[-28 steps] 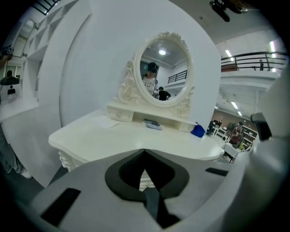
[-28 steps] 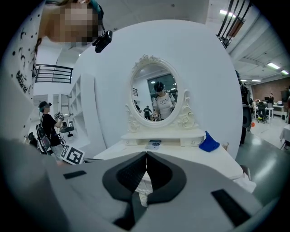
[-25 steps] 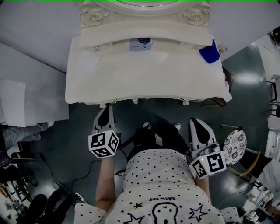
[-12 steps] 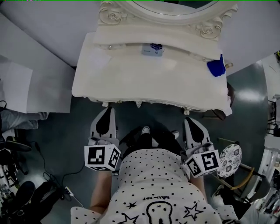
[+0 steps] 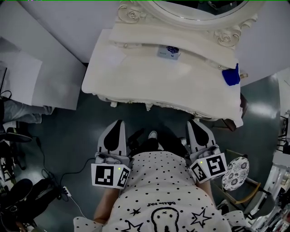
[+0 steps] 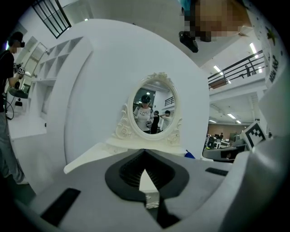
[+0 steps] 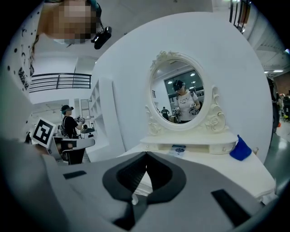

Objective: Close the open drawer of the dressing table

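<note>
The cream dressing table point(image 5: 136, 77) stands ahead of me, its oval mirror point(image 5: 199, 9) at the back. From above, only small knobs point(image 5: 149, 107) show under its front edge, and no drawer sticks out past the top. My left gripper point(image 5: 118, 122) is shut and holds nothing, a short way back from the front edge on the left. My right gripper point(image 5: 192, 122) is likewise shut and bare, near the right part of that edge. The left gripper view has the closed tips point(image 6: 145, 151) below the mirror point(image 6: 152, 111). The right gripper view has its tips point(image 7: 146, 154) level with the table top.
A blue object point(image 5: 231, 75) and a small printed card point(image 5: 168, 51) lie at the back of the top. White partition panels point(image 5: 41, 68) stand to the left. A patterned round seat point(image 5: 235, 174) is at my right, cables point(image 5: 54, 181) on the floor at left. A person point(image 6: 9, 68) stands far left.
Both grippers have drawn back from the table's front edge, where the left tip was almost touching. The table has shifted up and right in the head view.
</note>
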The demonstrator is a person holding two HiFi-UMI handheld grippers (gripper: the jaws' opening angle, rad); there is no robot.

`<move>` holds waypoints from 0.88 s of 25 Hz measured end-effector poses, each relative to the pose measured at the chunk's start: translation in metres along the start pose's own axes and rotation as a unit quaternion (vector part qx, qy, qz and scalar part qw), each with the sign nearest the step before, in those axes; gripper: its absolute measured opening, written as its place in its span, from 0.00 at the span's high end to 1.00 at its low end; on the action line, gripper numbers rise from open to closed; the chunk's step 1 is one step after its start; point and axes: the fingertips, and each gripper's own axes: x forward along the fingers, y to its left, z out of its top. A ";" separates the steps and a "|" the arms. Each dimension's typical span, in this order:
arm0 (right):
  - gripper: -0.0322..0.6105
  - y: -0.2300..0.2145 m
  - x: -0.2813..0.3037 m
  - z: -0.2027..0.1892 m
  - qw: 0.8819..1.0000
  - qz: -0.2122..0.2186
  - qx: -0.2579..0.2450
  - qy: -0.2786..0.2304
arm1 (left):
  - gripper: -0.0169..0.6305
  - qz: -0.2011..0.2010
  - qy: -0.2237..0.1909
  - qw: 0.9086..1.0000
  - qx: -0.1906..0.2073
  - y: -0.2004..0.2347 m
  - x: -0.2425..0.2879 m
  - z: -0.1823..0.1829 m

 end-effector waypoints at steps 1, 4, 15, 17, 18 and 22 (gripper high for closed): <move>0.94 0.002 0.000 0.000 1.000 0.003 -0.001 0.000 | 0.96 0.000 0.003 1.000 0.000 -0.001 -0.003 -0.003; 0.94 0.007 0.000 -0.001 1.000 0.007 -0.006 0.001 | 0.96 -0.002 0.009 1.000 -0.002 -0.004 -0.007 -0.008; 0.94 0.014 -0.006 -0.007 1.000 0.005 -0.024 0.008 | 0.96 -0.023 0.015 1.000 -0.005 -0.013 -0.010 -0.014; 0.94 0.016 -0.007 -0.008 1.000 0.004 -0.027 0.009 | 0.96 -0.026 0.016 1.000 -0.006 -0.013 -0.010 -0.015; 0.94 0.017 -0.008 -0.008 1.000 0.003 -0.027 0.009 | 0.96 -0.028 0.017 0.999 -0.006 -0.013 -0.010 -0.015; 0.94 0.013 -0.012 -0.006 1.000 -0.010 -0.027 0.006 | 0.96 -0.041 0.018 0.999 -0.006 -0.017 -0.004 -0.014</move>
